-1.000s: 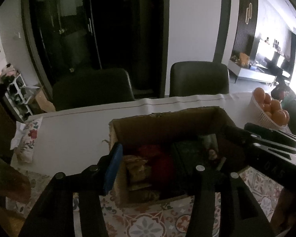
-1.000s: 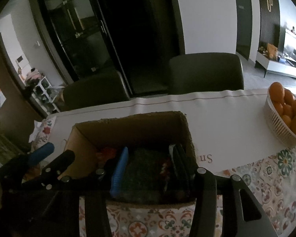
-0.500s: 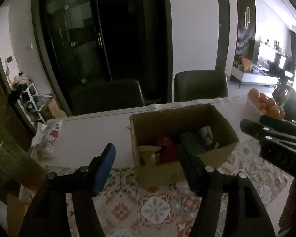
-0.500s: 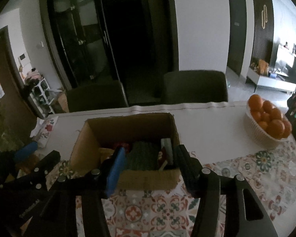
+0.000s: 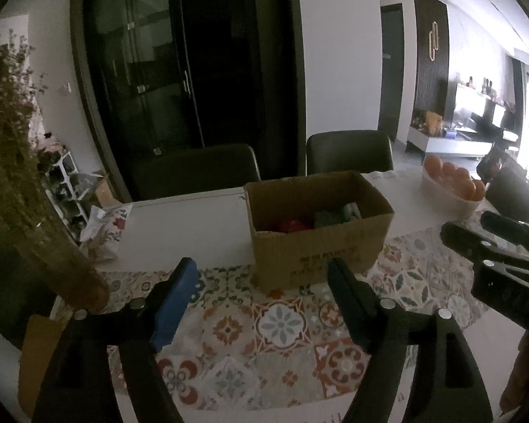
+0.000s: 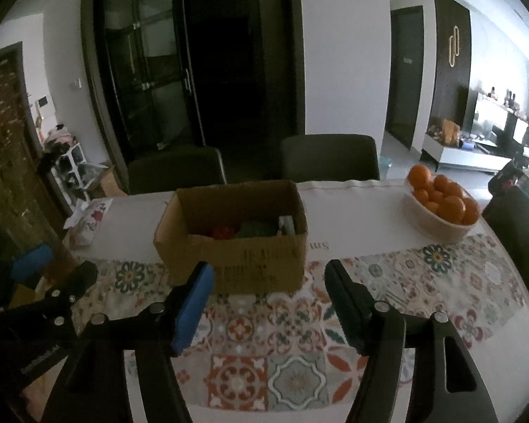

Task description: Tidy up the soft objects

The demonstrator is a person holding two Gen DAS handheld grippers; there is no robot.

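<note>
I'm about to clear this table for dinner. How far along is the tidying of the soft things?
Looks nearly done: soft items, one red and one green, sit inside the box. Nothing is in hand; the left gripper and right gripper hold nothing, jaws opening, short of the box. No loose soft item shows on the tablecloth. The bowl of oranges stands apart, untouched.

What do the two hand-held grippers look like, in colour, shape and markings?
Both look alike. The left gripper and the right gripper each have a black frame with two tapering fingers, silver round bolt heads at the joints, a blue pad on one finger and a black pad on the other. Pale lettering, too small to read, marks each body.
</note>
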